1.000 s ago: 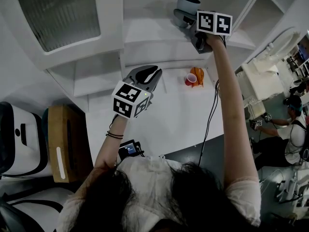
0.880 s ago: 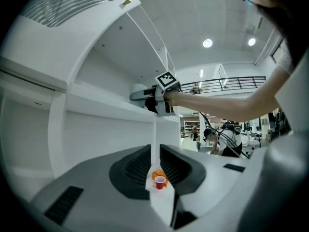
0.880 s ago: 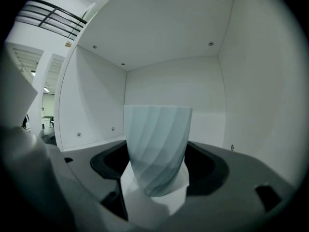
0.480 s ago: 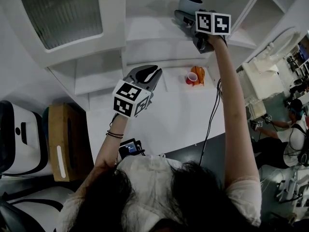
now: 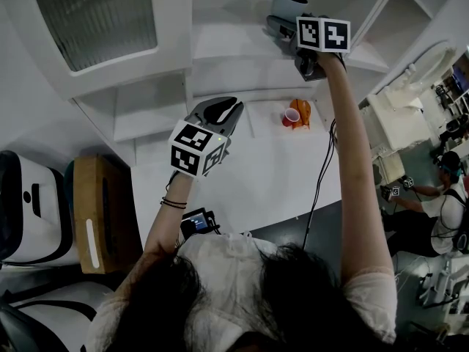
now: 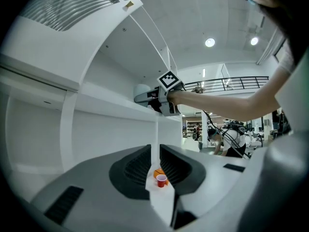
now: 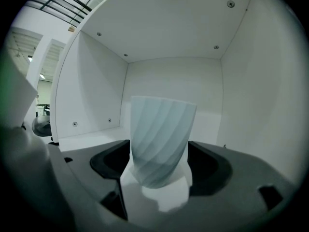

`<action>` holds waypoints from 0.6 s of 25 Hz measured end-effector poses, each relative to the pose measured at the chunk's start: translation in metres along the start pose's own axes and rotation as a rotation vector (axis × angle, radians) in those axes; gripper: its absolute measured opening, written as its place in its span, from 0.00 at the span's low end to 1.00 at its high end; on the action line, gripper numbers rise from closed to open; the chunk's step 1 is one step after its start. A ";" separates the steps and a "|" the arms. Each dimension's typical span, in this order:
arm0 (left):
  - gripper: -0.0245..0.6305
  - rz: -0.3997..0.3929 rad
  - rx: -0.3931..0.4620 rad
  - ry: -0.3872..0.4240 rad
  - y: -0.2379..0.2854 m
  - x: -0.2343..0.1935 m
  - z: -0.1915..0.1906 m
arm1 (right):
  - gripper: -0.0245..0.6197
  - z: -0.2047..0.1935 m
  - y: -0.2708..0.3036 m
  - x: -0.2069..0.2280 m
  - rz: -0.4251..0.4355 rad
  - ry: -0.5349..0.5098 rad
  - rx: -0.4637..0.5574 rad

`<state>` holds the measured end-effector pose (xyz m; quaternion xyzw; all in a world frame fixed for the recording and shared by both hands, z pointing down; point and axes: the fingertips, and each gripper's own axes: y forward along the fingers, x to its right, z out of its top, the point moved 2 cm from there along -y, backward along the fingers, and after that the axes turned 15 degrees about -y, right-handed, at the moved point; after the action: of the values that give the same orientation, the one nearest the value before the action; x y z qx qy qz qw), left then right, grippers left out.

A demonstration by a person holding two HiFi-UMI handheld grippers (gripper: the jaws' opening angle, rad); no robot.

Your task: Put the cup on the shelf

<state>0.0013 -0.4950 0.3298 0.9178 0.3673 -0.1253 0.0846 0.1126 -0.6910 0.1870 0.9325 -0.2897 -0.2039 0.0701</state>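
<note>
A pale blue ribbed cup (image 5: pixel 287 4) (image 7: pixel 161 144) stands upright on the floor of an upper compartment of the white shelf (image 5: pixel 220 50). My right gripper (image 5: pixel 282 24) (image 7: pixel 159 166) reaches into that compartment, its jaws shut on the cup's two sides. The left gripper view catches the cup (image 6: pixel 141 89) as a pale shape just beyond that gripper. My left gripper (image 5: pixel 223 111) (image 6: pixel 155 166) hovers lower, over the white table (image 5: pixel 242 182). Its jaws are shut with nothing between them.
A small red cup (image 5: pixel 290 118) (image 6: pixel 161 180) and an orange object (image 5: pixel 301 113) sit on the table by the shelf's foot. A wooden cabinet (image 5: pixel 102 211) stands at the left. A cable (image 5: pixel 319 174) hangs from my right arm.
The left gripper has shifted slightly left and down. The right gripper and the cup have stayed almost still in the compartment.
</note>
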 end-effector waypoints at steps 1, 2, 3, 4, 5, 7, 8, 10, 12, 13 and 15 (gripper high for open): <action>0.12 0.001 0.001 0.000 -0.001 0.001 0.000 | 0.60 0.000 -0.003 0.000 -0.002 0.002 0.004; 0.12 0.002 0.001 0.001 -0.001 0.001 0.000 | 0.60 -0.001 -0.006 0.000 -0.006 0.008 0.008; 0.13 0.002 0.001 0.000 -0.002 0.002 -0.001 | 0.60 -0.001 -0.009 0.000 -0.009 0.016 0.011; 0.12 0.002 0.001 -0.001 -0.002 0.002 -0.001 | 0.60 -0.002 -0.012 0.000 -0.011 0.025 0.016; 0.13 0.001 0.002 -0.003 -0.002 0.003 -0.001 | 0.60 -0.003 -0.015 -0.001 -0.011 0.033 0.022; 0.12 -0.003 0.003 -0.007 -0.001 0.004 -0.001 | 0.60 -0.002 -0.022 -0.002 -0.012 0.043 0.043; 0.12 -0.006 0.003 -0.008 -0.001 0.006 -0.001 | 0.60 -0.002 -0.026 -0.003 -0.013 0.046 0.057; 0.12 -0.011 0.003 -0.007 0.000 0.010 -0.001 | 0.60 -0.001 -0.037 -0.007 -0.013 0.049 0.085; 0.12 -0.018 0.002 -0.005 -0.001 0.016 -0.003 | 0.60 -0.003 -0.051 -0.013 -0.012 0.051 0.112; 0.12 -0.022 0.001 -0.003 -0.001 0.019 -0.004 | 0.60 -0.004 -0.058 -0.018 -0.012 0.052 0.126; 0.12 -0.027 -0.001 -0.001 -0.003 0.025 -0.005 | 0.59 -0.006 -0.072 -0.028 -0.003 0.050 0.160</action>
<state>0.0176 -0.4753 0.3275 0.9126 0.3797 -0.1267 0.0836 0.1306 -0.6155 0.1838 0.9404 -0.3017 -0.1569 0.0022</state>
